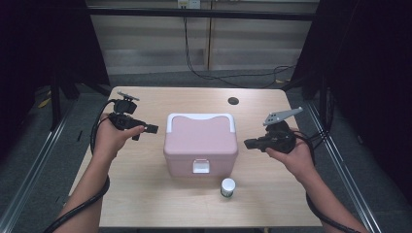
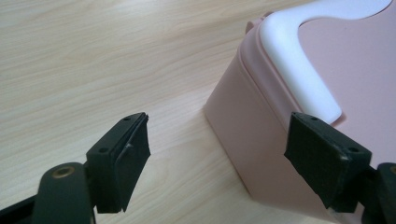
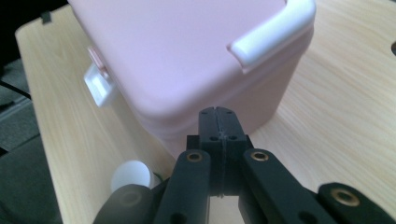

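Grippers sit on both sides of one pink box, which rests in the middle of the table in the high view. The left gripper is at the middle left of that picture, just beside the box but not touching it. Its jaws are wide apart with nothing between them. In the left gripper view the box's corner sits close by at the right of the frame. The right gripper is at the middle right of the high view, near the box's other side. Its jaws are pressed together and hold nothing.

The work looks like getting the box open or lifted. To do it well, I think the left gripper should slide in slowly and level, so that one pad goes on each side of the white handle or of a wall. The right gripper needs to open its jaws first. The white latch at the front is small, so a gentle touch is best.

Counting: one box, one handle, one latch, one little jar with a white lid at the lower middle, one dark hole in the table at the top, two grippers and two hands.
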Available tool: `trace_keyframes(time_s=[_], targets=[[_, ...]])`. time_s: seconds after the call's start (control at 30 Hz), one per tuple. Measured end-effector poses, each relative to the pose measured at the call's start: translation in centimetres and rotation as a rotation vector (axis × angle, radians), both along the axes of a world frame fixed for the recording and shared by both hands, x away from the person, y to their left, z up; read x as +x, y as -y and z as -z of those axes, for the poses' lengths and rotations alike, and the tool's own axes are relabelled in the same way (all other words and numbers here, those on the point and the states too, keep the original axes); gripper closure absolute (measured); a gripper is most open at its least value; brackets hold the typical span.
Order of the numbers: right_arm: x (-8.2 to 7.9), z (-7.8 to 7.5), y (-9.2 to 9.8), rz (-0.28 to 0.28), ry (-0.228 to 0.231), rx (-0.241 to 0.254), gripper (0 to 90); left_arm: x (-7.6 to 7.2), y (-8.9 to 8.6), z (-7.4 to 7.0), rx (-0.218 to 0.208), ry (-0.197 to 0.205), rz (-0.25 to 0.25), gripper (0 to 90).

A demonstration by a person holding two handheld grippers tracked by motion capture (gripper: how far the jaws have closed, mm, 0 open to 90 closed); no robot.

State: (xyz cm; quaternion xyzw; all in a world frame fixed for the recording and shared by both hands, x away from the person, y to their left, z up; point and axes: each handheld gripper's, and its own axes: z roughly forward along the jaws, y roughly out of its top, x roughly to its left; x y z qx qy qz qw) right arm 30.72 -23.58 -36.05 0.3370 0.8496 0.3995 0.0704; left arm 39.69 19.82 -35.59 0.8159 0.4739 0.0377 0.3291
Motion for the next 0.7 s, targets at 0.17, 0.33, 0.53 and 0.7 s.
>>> trace_keyframes(time_s=[0.17, 0.33, 0.53, 0.7], targets=[[0.4, -1.5, -0.5, 0.005, 0.02, 0.006, 90.0, 0.6, 0.3, -0.5, -0.012, -0.005, -0.01, 21.4], [0.7, -2.8, -1.2, -0.009, 0.043, 0.024, 90.0, 1.1, 1.0, -1.2, -0.027, -0.002, -0.01, 20.8], [1.0, -2.6, -2.9, -0.036, 0.042, 0.007, 90.0, 1.3, 2.3, -1.9, -0.02, -0.002, 0.006, 20.5], [1.0, -1.9, -4.0, -0.054, 0.037, -0.024, 90.0, 1.3, 3.4, -2.4, -0.033, 0.01, 0.021, 20.5]])
